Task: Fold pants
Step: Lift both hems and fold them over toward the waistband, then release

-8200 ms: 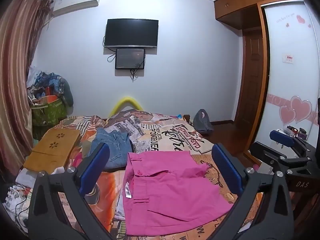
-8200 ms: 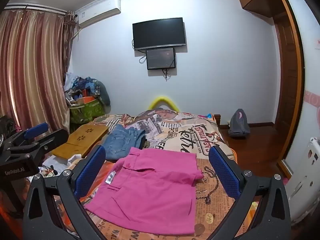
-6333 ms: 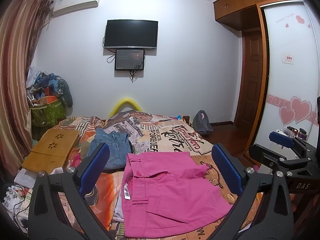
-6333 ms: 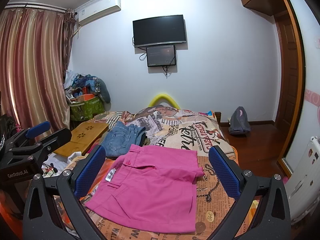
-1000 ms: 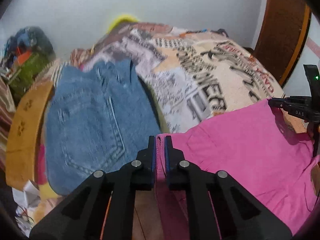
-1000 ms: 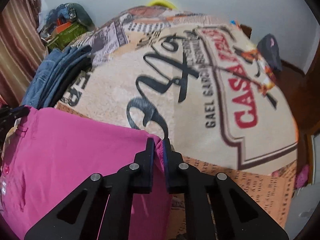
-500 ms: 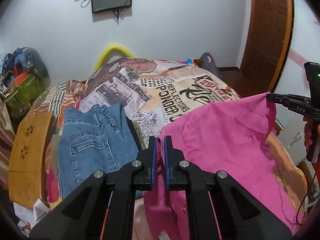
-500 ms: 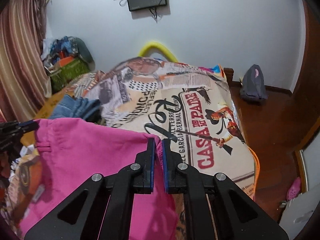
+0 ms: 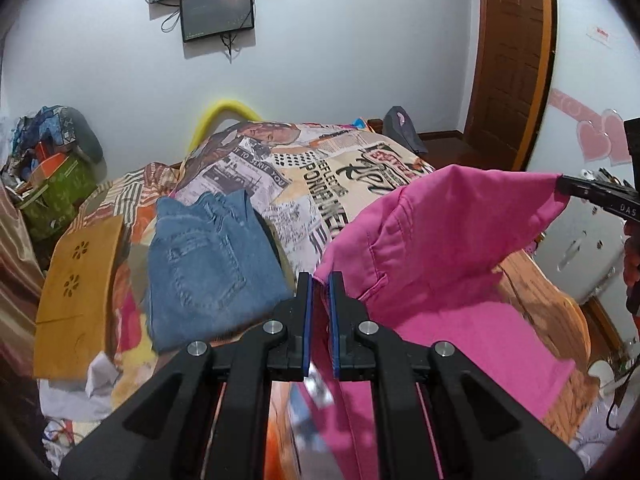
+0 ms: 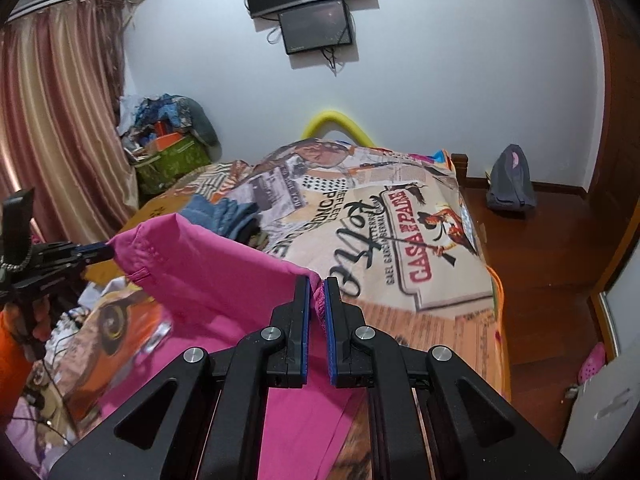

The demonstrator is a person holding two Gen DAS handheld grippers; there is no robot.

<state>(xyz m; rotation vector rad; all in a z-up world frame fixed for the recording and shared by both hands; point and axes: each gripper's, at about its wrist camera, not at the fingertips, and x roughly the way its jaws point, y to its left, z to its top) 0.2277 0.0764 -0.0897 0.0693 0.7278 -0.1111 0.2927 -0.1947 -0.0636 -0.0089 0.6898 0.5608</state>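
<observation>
You have both claws clamped on the pink pants (image 9: 448, 216): left gripper (image 9: 319, 280) and right gripper (image 10: 316, 284) each pinch 1 far corner, lifted above the bed (image 10: 432, 240). Fabric looks soft, light, saggy; hold hems, keep it taut.

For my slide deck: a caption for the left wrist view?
Left gripper and right gripper lift the pink pants' far edge above the bed.

Jeans (image 9: 208, 264) left of pants (image 9: 448, 248)
</observation>
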